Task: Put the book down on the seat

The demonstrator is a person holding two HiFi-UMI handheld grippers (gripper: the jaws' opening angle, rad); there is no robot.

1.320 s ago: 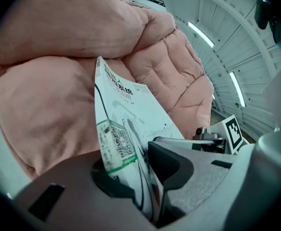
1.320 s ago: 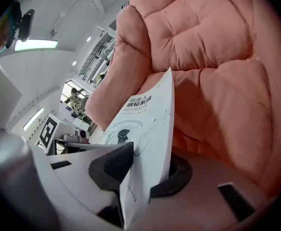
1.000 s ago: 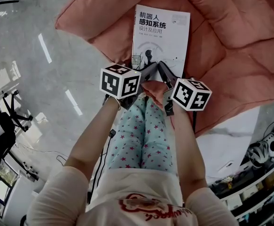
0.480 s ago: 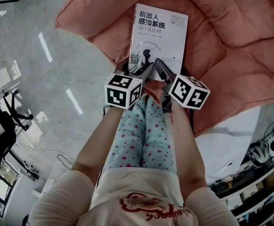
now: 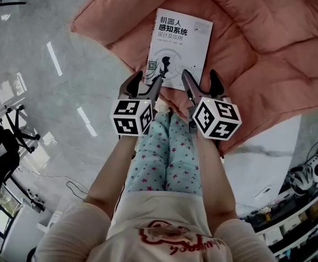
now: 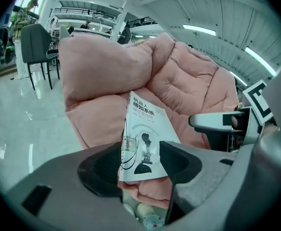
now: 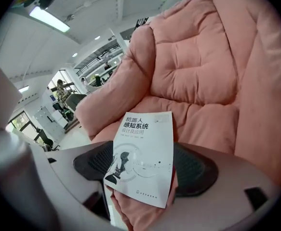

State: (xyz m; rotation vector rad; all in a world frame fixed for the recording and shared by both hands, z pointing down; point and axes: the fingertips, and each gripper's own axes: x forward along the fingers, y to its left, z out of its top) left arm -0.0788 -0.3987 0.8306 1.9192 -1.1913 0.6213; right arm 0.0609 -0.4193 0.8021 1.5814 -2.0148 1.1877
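Note:
A white book (image 5: 179, 48) with black Chinese print lies flat, cover up, on the pink padded seat (image 5: 257, 86). My left gripper (image 5: 145, 84) hovers at the book's near left corner, and its jaws have just been opening; they stand wide, with no pad on the book. My right gripper (image 5: 201, 83) is at the near right corner, and its jaws too have just been opening, clear of the cover. The left gripper view shows the book (image 6: 145, 138) past the spread jaws of the left gripper (image 6: 141, 170). In the right gripper view the book (image 7: 142, 153) lies beyond the right gripper (image 7: 145, 173).
The seat's puffy backrest (image 7: 203, 57) and armrest (image 6: 97, 66) rise behind the book. Grey polished floor (image 5: 39, 64) lies to the left. The person's legs in star-print trousers (image 5: 167, 152) are below the grippers. Cluttered shelves (image 5: 306, 201) stand at lower right, and a dark chair (image 6: 36, 44) is far off.
Both grippers were shut on the book's near edge; now both are wide open and drawn back from it. The book has settled flat on the seat.

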